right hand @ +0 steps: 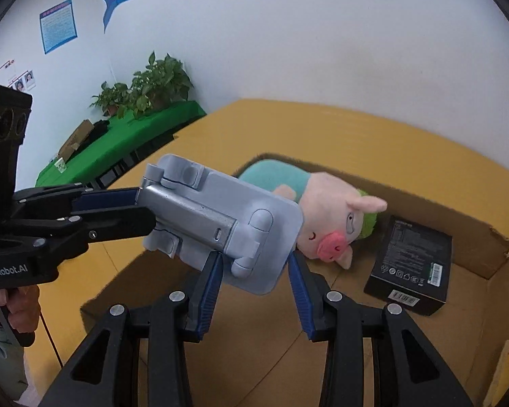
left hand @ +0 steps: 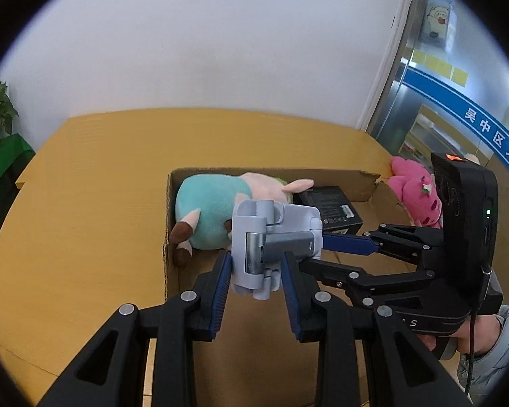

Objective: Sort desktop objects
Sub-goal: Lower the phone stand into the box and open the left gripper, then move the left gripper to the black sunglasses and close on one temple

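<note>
My left tool (left hand: 256, 268) and right tool (right hand: 254, 268) both clamp phone stand (left hand: 271, 240) | pale blue-grey, folded, silver hinge arm, over cardboard box (left hand: 173, 224)

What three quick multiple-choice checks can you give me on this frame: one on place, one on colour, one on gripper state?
1. Where does the black box lie?
A. Inside the cardboard box
B. On the green table
C. Between gripper fingers

2. What colour is the body of the pig plush in the cardboard box?
A. Red
B. Teal
C. Black

3. How is the grey folding phone stand held?
A. Lying loose on the table
B. By the left gripper alone
C. By both the left gripper and the right gripper

Answers: 1 A, it rests on the carton's floor beside the plush. 2 B, its torso is teal below a pink head. 3 C, each wrist view shows fingers closed on the stand, above the carton.
</note>
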Motion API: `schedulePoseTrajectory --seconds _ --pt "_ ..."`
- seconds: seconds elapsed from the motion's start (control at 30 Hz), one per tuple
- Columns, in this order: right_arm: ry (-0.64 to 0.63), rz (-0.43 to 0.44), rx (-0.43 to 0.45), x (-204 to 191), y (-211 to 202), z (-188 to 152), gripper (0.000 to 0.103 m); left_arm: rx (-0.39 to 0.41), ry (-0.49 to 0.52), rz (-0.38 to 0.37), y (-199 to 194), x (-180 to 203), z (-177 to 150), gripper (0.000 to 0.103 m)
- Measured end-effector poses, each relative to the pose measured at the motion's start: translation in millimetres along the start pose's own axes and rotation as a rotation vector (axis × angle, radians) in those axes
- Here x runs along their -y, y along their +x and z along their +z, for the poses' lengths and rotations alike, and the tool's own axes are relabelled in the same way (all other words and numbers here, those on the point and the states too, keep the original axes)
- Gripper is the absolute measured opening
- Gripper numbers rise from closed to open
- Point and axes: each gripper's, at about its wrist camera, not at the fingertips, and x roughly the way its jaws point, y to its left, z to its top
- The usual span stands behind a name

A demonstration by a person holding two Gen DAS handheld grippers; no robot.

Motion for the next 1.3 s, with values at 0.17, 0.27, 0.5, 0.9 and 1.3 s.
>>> schedulePoseTrajectory --seconds 0.17,0.27,0.5,0.9,1.3 --pt "0.093 0.15 -0.147 14.4 51.4 -15.8 0.017 -0.188 0.013 -0.079 49.9 6.3 -12.5 0.004" --pt "0.032 0.106 -0.261 1.7 77.3 -21.3 0.017 -0.234 -0.007 -0.021 66.5 2.5 -21.5 0.003" --pt "0.167 0.091 -0.251 41.8 70.3 -35.5 0.044 -0.211 -0.07 0.039 51.8 -25.5 -21.1 0.003" --pt "0.16 0.002 -0.191 35.2 29.5 -31.0 0.079 0.025 -0.016 0.173 -30.9 -1.9 -35.2 0.068" --pt "0.055 -0.052 0.019 -36.4 -101.6 -94.8 0.09 0.106 0.028 0.165 -107.9 39.6 -98.5 0.075"
